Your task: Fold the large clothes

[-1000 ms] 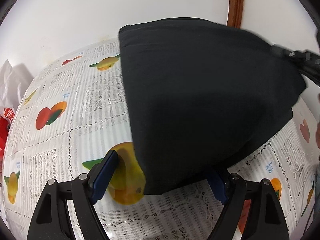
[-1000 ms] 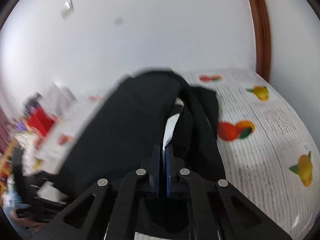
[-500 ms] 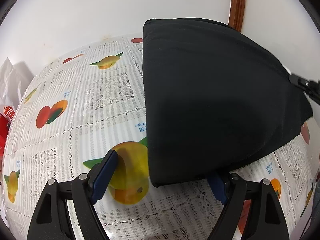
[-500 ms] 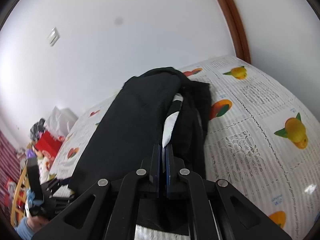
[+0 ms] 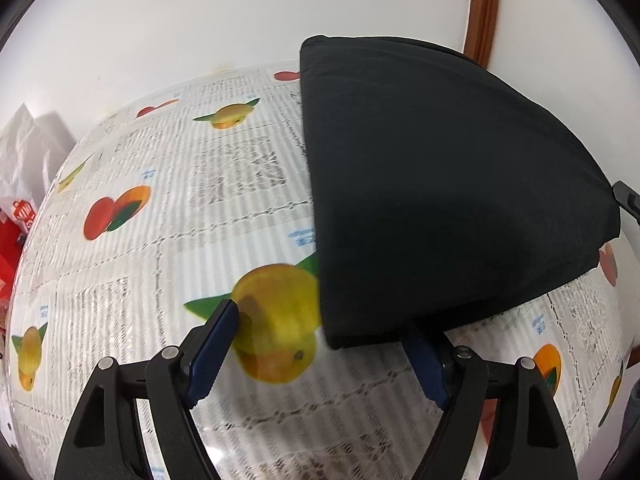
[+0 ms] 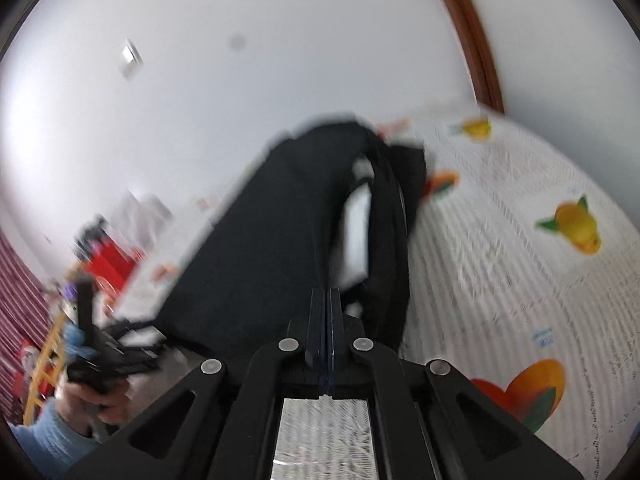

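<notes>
Black garment [image 5: 440, 184] covers fruit-print tablecloth [image 5: 180, 208]; right hand-held gripper [image 6: 326, 300] pinches it; left hand-held gripper [image 5: 320, 336] spread.

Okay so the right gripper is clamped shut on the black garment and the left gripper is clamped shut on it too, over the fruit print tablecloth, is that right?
Not quite. The right gripper is clamped shut on the black garment, but the left gripper is open: the left wrist view shows its blue fingers spread wide apart, the garment's corner overlapping one of them, above the fruit print tablecloth.
</notes>
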